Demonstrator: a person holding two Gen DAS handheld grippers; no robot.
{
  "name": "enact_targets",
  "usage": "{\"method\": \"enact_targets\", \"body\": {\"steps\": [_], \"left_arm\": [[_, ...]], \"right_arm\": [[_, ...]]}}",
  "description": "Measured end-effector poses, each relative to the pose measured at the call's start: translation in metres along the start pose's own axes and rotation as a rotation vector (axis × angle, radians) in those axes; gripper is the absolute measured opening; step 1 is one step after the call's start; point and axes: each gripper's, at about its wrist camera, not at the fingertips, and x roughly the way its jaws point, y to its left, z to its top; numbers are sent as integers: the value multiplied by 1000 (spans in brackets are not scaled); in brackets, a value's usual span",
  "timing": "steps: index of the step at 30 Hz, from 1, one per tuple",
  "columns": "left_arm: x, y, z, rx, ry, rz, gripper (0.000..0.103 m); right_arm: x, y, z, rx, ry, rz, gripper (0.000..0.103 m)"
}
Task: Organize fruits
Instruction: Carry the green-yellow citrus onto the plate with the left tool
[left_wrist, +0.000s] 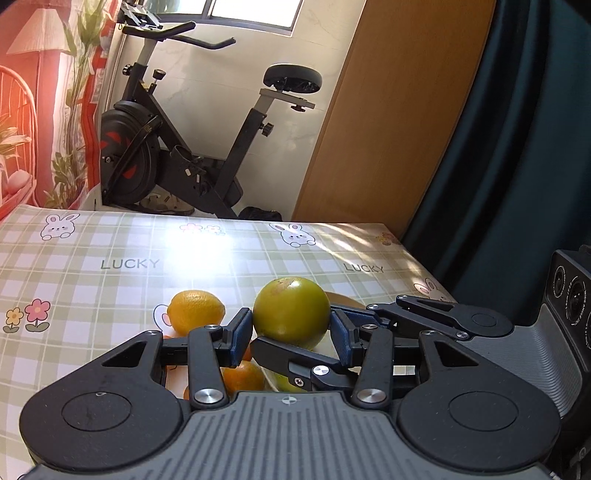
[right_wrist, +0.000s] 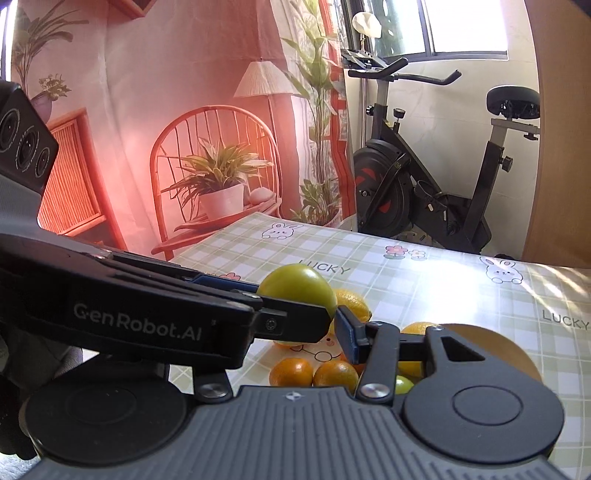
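**Green fruit caught between two crossed grippers: drop risk noted**

Found blue pads of the left gripper pressed against both flanks of the green fruit, jaws partly closed and clamped on it. Noted the right gripper crossed in at the same fruit, with one finger slung under it and its visible pad at the fruit's edge. Could not tell whether that pair pressed or merely bracketed, as the near finger was hidden behind the left gripper's body.

Judged the green fruit lifted off the checked tablecloth, with nothing seen bearing it from beneath but the crossing finger.

Recorded a lemon just beside the green fruit on its left and lower, two oranges grouped below it on the cloth, and a brown round vessel, kind not determined, to its right and behind.

Risks assessed:
- Slip of the smooth, round skin from narrow pads, should either hand pull away unevenly.
- Fingers fouling one another on parting, given how closely they interlock around the green fruit.
- A dropped fruit striking the oranges below it and scattering them toward the cloth's edge.
- Bruising, should both pairs squeeze together.
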Motion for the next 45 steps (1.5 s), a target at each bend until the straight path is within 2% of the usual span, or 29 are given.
{"method": "enact_targets", "body": {"steps": [4,8,14,21,31,45], "left_arm": [[21,-8,8,32,16,-20,49],[55,-19,9,67,64,-44,49],[114,-36,5,105,147,-75,49],[162,-45,5,130,202,-72,49],[184,-43,7,134,222,-53,49],[191,-42,9,145,235,-40,49]], "right_arm": [[0,-16,10,7,-18,-24,49],[5,-36,7,9,-15,-61,49],[13,-78,-14,51,27,-121,49],[27,-125,-36,150,50,-166,49],[44,-158,-45,231,61,-170,49],[56,-171,-47,317,78,-175,49]]}}
